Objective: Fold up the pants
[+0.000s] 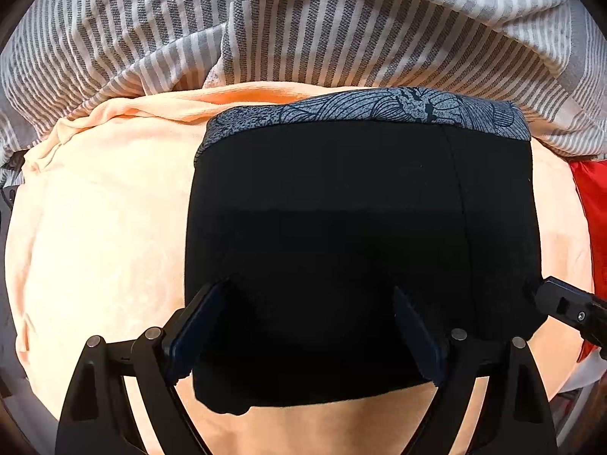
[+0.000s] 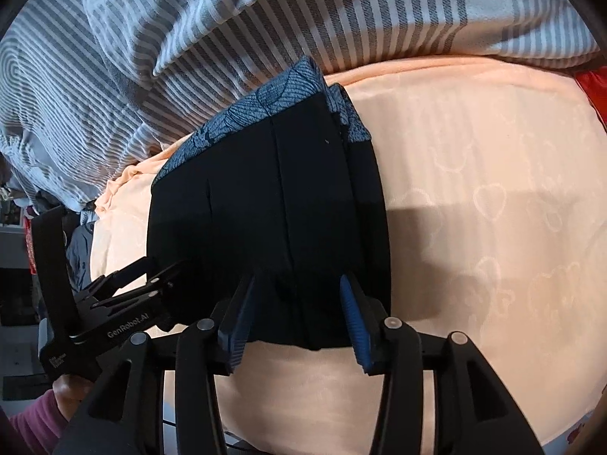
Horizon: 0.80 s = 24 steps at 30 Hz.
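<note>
Left wrist view: wide-spread fingers of the left hand-held gripper (image 1: 309, 326) hang straight over the near end of the folded black pants (image 1: 360, 227), holding nothing. That bundle lies on the peach sheet (image 1: 106, 227) of the bed, its patterned waistband (image 1: 379, 110) at the far end by the striped duvet (image 1: 303, 26); the long axis runs away from the fingers.

Right wrist view: the right hand-held gripper (image 2: 294, 303) stands partly open astride the bundle's near edge (image 2: 311, 341), pads not visibly pinching cloth. Pants (image 2: 273, 197) stretch up and left toward the duvet (image 2: 189, 57). Both grippers sit at the same near end, the left gripper (image 2: 159, 280) beside it.
</note>
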Tool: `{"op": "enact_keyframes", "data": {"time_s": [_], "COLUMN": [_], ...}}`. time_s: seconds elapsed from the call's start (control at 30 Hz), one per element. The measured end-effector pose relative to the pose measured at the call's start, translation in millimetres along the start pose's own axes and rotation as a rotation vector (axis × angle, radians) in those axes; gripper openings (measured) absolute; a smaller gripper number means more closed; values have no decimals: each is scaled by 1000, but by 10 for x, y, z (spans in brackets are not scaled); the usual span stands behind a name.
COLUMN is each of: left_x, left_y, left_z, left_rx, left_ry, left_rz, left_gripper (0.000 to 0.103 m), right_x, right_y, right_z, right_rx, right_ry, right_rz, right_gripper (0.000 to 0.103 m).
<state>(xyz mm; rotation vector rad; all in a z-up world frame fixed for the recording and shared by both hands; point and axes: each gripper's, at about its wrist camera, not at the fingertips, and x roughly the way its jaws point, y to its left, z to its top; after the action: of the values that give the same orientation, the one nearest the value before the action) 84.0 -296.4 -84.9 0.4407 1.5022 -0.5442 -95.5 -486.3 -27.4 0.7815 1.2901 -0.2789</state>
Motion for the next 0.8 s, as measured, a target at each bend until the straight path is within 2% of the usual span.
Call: {"op": "enact_keyframes", "data": {"time_s": [0.17, 0.23, 0.33, 0.5, 0.63, 0.8], "left_x": [-88, -155, -193, -109, -12, 108], "left_y": [226, 390, 692, 1049, 1260, 1327], "left_z": [-36, -46, -61, -45, -13, 74], "left_rx": [-18, -51, -121, -145, -192, -187], "left_ry": [12, 3, 6, 43, 101, 131], "left_rz": [-35, -72, -119, -130, -264, -336], "left_gripper": [91, 91, 91, 91, 91, 91], "right_x": [-67, -104, -123, -96, -131, -73], "right_y": [-80, -112, -202, -395, -542, -667], "right_z": [-35, -59, -114, -180, -134, 40], "right_rx": [17, 21, 46, 112, 151, 169], "right_ry": [7, 4, 10, 12, -28, -15], "right_rz": [-13, -25, -24, 1, 12, 92], "right_gripper": [53, 58, 59, 61, 69, 76]}}
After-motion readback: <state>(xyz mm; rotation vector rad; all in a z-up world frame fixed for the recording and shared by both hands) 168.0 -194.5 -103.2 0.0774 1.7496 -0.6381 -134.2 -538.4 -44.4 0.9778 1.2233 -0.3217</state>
